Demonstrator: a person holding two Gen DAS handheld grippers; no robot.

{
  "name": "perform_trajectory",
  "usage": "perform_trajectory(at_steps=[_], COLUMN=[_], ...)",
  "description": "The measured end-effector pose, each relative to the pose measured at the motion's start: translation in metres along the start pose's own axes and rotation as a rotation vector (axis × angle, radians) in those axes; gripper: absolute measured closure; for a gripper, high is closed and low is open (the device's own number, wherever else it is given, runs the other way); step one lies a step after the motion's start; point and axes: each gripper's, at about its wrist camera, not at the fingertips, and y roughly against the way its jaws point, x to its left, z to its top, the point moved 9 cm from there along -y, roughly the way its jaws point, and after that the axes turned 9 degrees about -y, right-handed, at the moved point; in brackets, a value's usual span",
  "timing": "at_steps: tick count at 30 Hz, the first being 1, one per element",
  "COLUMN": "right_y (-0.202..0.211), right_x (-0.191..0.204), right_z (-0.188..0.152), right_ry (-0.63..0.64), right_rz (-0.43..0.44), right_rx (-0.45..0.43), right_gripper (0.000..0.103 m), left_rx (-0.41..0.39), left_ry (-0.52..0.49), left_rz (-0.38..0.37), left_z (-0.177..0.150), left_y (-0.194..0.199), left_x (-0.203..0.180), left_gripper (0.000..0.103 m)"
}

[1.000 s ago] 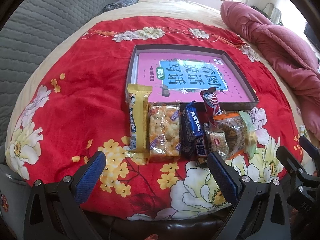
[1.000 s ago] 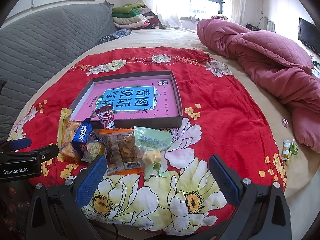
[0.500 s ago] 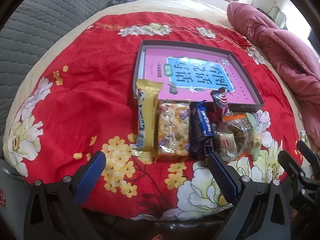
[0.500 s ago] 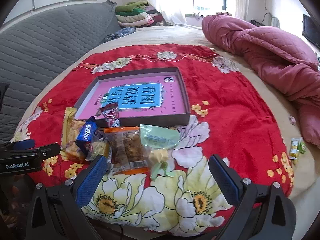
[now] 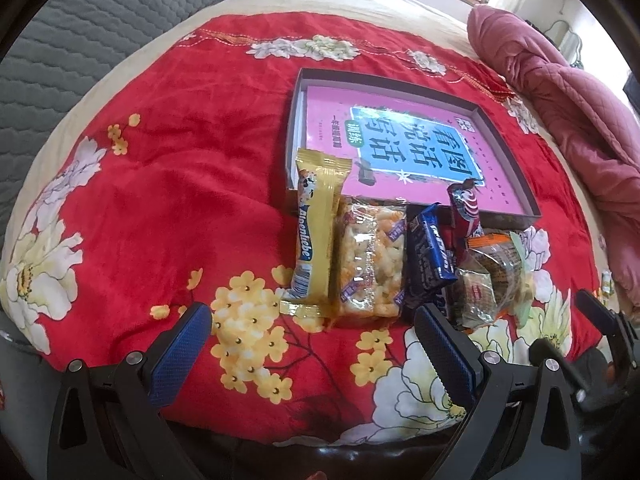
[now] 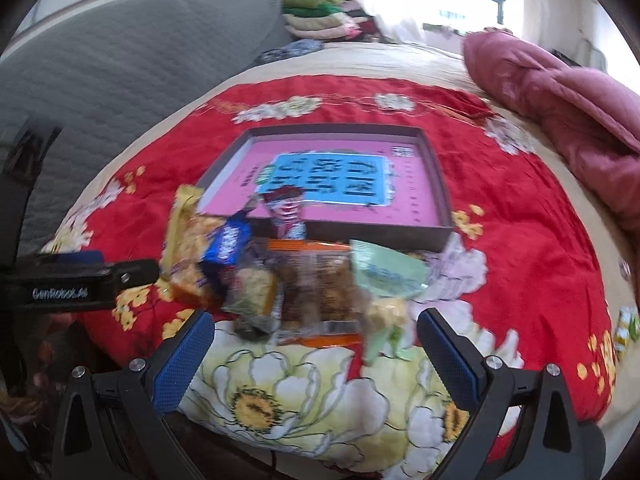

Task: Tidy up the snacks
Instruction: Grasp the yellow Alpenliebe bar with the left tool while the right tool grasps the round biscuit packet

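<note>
A row of snacks lies on the red flowered blanket (image 5: 180, 184) in front of a shallow dark box (image 5: 508, 160) lined pink. From the left: a gold bar (image 5: 316, 232), a clear pack of puffs (image 5: 370, 256), a blue pack (image 5: 430, 256), a red pack (image 5: 464, 208) leaning on the box rim, and a brown cake in clear wrap (image 5: 500, 272). My left gripper (image 5: 312, 354) hangs open just short of the gold bar and puffs. My right gripper (image 6: 312, 354) is open before the cake (image 6: 320, 292) and a pale green packet (image 6: 386, 272). This view is blurred.
A pink quilt (image 5: 560, 92) is bunched at the right. A grey padded headboard (image 5: 60, 28) runs along the left. Folded clothes (image 6: 320, 16) are stacked at the back. A small loose packet (image 6: 628, 326) lies near the bed's right edge.
Both grippers have moved forward and lower toward the snack row, so the snacks look larger and nearer. The jaws stay open. No snack has shifted.
</note>
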Motion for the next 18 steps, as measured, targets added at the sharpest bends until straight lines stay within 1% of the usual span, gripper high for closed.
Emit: perform_trajectory(at_steps=[3,11,16,18], right_y=[-0.009,-0.023,-0.031,-0.035], right_x=[0.01,0.02,0.031,0.034], right_z=[-0.002,-0.003,-0.004,-0.004], right_ry=[0.031,0.047,0.079,0.088], right_rz=[0.006,0.011,0.019,0.013], right_rx=[0.015,0.034,0.037,0.037], right_gripper=[0.001,0.002,0.007,0.012], left_rx=[0.012,0.015,0.02,0.018], left_ry=[0.008,0.057,0.103,0.122], left_rz=[0.0,-0.005,-0.02,-0.024], left_z=[0.001,0.008,0.015,0.018], left_y=[-0.005,-0.016,-0.027,-0.031], left_x=[0.005,0.024,0.04,0.047], left_gripper=[0.001,0.001,0.001,0.001])
